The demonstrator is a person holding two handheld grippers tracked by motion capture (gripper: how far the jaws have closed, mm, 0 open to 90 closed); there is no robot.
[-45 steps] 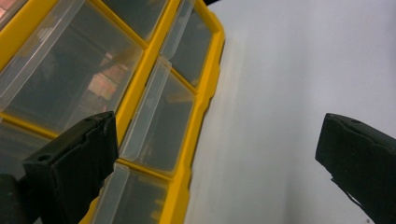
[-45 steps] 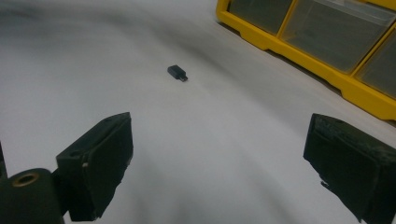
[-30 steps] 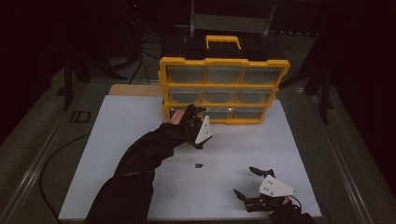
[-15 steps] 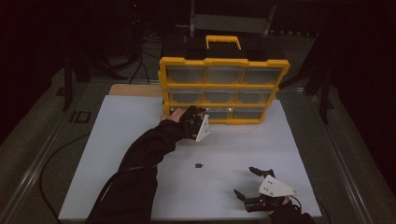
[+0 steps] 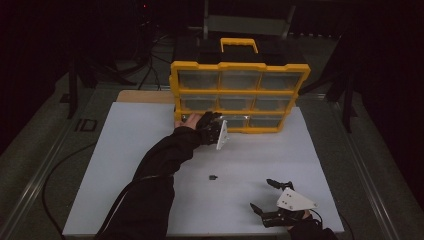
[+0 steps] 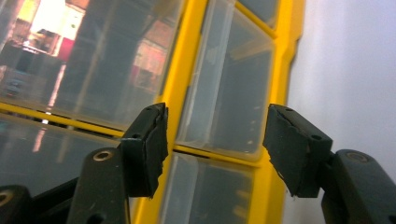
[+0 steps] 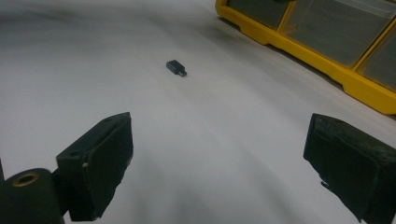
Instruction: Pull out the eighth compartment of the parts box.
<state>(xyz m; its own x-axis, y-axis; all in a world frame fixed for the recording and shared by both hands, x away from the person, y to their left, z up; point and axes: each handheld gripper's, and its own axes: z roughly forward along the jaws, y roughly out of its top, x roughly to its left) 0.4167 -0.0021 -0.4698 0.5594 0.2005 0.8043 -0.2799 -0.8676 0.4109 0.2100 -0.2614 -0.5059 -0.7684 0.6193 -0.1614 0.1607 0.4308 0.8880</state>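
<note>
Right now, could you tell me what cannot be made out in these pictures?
- Drawer front: high view, the left claw and hand cover it.
- Drawer contents: left claw view, glare on the clear fronts.
- Small black part: too small to identify.
- Right hand: high view, cut by the bottom edge.

You're at a lab-type recording bench, not a home. Evidence: white work sheet (image 5: 150,165) laid over a wooden tabletop (image 5: 145,96); room dark w/ black surroundings; tripod legs (image 5: 75,80) & cables (image 5: 150,75) on the floor behind; metal rail (image 5: 40,175) along the table's left side; yellow parts organizer (image 5: 240,95) w/ clear drawers, workshop-style storage.
</note>
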